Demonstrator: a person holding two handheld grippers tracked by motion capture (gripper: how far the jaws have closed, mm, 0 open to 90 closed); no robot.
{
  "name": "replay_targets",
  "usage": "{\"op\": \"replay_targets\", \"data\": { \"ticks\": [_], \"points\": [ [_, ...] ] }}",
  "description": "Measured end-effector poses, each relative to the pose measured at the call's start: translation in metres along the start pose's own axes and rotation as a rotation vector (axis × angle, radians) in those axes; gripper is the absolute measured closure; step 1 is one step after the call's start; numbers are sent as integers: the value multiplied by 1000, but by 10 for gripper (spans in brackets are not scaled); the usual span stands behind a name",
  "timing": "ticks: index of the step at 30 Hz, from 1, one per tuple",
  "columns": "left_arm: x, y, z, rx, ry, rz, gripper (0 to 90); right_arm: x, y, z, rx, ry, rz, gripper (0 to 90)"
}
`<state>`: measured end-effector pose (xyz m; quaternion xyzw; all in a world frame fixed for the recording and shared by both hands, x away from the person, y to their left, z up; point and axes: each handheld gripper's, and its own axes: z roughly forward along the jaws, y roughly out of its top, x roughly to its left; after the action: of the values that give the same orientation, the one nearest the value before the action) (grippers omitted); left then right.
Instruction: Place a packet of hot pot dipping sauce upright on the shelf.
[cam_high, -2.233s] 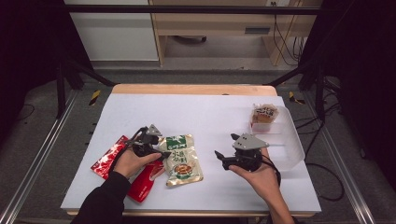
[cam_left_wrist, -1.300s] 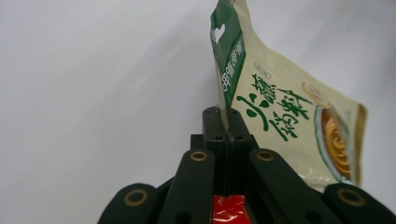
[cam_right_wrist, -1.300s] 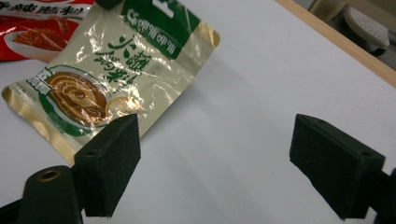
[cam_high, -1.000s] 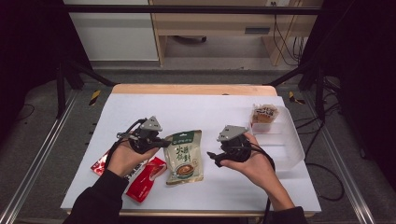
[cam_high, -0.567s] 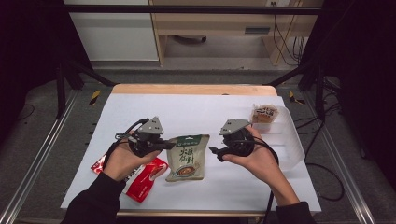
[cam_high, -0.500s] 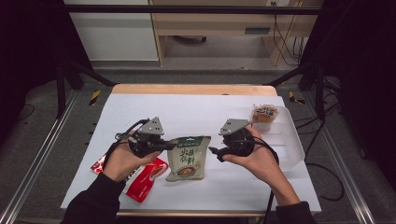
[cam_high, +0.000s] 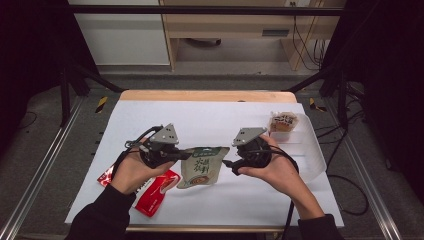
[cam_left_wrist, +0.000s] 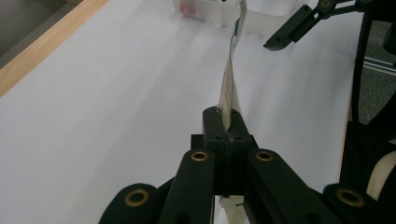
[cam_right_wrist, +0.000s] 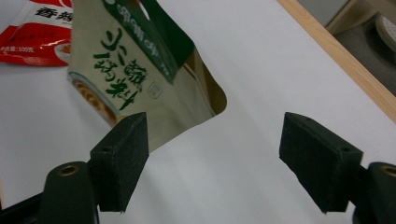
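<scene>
Over the white bench (cam_high: 210, 120), the left tool (cam_high: 176, 154) now holds the green pouch (cam_high: 202, 167) lifted clear of the red packets (cam_high: 156, 188), toward the right tool (cam_high: 234, 163), whose jaws stand wide and have just been closing slightly with nothing pinched, which looks like a handover.

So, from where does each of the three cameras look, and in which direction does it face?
High view: sits above the person's side, faces forward and down on the table; shows both forearms, the left gripper and the right gripper.
Left gripper view: rides on the left gripper, looks along its shut jaws at the green pouch, seen edge-on.
Right gripper view: rides on the right gripper, looks between its open jaws at the pouch's printed face.
Shared: all three show the green pouch; high and right gripper views share the red packet.
</scene>
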<state>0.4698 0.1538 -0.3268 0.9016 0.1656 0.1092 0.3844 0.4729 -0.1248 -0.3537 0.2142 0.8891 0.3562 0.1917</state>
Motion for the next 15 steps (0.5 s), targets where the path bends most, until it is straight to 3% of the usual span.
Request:
{"op": "replay_targets", "data": {
  "ticks": [8, 15],
  "points": [
    [1, 3, -2, -6, 8, 2, 900, 1, 11, 1, -5, 28, -18, 270],
    [0, 7, -5, -9, 0, 19, 900, 0, 22, 13, 32, 62, -57, 324]
  ]
}}
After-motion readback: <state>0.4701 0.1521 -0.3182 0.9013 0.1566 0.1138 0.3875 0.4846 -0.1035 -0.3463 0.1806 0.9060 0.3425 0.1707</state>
